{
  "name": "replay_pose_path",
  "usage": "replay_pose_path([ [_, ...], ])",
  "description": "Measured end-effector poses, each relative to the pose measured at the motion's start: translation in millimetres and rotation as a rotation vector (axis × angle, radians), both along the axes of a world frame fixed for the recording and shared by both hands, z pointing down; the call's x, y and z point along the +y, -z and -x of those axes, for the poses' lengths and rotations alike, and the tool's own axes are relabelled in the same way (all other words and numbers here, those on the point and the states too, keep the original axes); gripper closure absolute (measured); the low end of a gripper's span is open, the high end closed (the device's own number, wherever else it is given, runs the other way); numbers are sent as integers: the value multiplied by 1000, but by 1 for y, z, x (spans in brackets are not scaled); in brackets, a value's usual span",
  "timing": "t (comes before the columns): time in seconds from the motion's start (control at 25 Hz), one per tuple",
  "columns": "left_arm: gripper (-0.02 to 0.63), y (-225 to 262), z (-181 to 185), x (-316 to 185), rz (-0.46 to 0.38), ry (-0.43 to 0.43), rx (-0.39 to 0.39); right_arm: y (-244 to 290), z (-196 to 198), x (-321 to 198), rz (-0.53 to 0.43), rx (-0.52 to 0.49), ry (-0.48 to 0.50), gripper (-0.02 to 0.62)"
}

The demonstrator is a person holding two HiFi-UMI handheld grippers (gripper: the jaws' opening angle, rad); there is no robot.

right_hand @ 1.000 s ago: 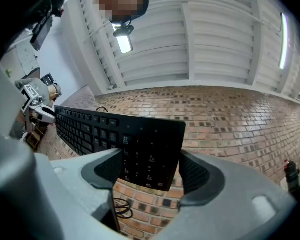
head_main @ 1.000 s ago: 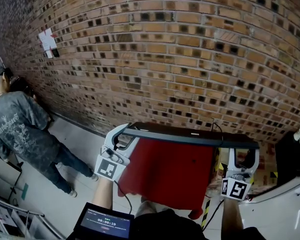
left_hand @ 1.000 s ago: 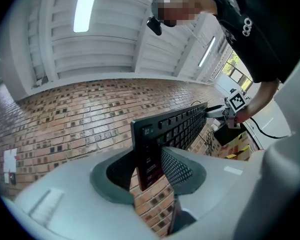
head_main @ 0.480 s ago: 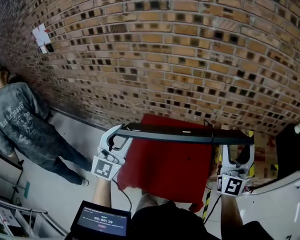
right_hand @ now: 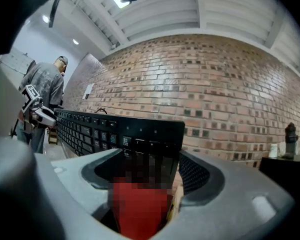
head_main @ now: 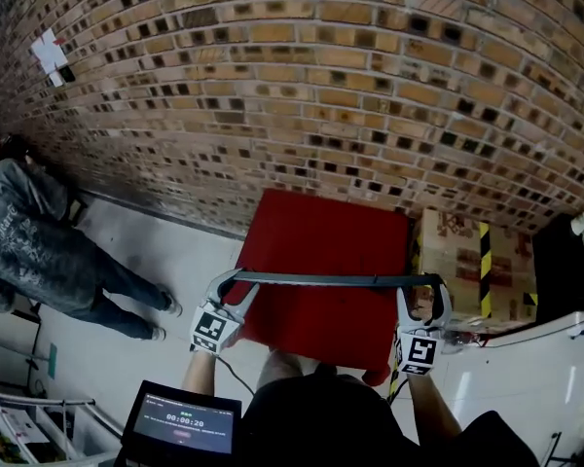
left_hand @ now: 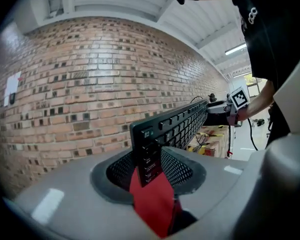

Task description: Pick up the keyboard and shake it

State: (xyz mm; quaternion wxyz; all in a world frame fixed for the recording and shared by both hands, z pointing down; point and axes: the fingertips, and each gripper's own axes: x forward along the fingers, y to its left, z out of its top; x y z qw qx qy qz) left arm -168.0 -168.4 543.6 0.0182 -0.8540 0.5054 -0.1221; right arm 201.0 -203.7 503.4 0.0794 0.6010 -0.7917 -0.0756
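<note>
Red table (head_main: pixel 321 246): square top, seen from above; the landmark.
Brick wall (head_main: pixel 321 86): behind the table's far edge, brown and tan bricks.
Paper sheet (head_main: pixel 51 52): white, on the wall, far left of the table.
Cardboard box (head_main: pixel 456 261): just beside the table's right edge, black-and-yellow striped tape on it.
Bystander (head_main: pixel 29 251): grey top, on pale floor, well left of the table.
Screen (head_main: pixel 183 424): dark, lit, near the table's near-left corner.

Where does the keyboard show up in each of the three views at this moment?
Head view: keyboard, edge-on, lower centre, spanning left gripper to right gripper.
Left gripper view: keyboard at centre, one end clamped in the jaws, running to upper right.
Right gripper view: keyboard centre-left, other end clamped in the jaws, running left.
Shared landmark: the brick wall behind it.
</note>
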Motion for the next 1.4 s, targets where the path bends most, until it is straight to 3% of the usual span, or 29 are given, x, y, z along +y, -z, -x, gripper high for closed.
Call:
replay_pose_path([
  [0.16, 440, -42, 2, 4, 108, 8, 6, -29, 6, 2, 72, 36, 2, 259],
  [0.36, 440, -69, 2, -1, 168, 9, 1, -45, 6, -9, 108, 72, -14, 259],
  [0.72, 439, -94, -1, -18, 207, 0, -3, -60, 11, -25, 154, 36, -24, 259],
  [1.4, 439, -106, -1, -16, 234, -7, -20, -87, 2, -18, 200, 78, -58, 259],
])
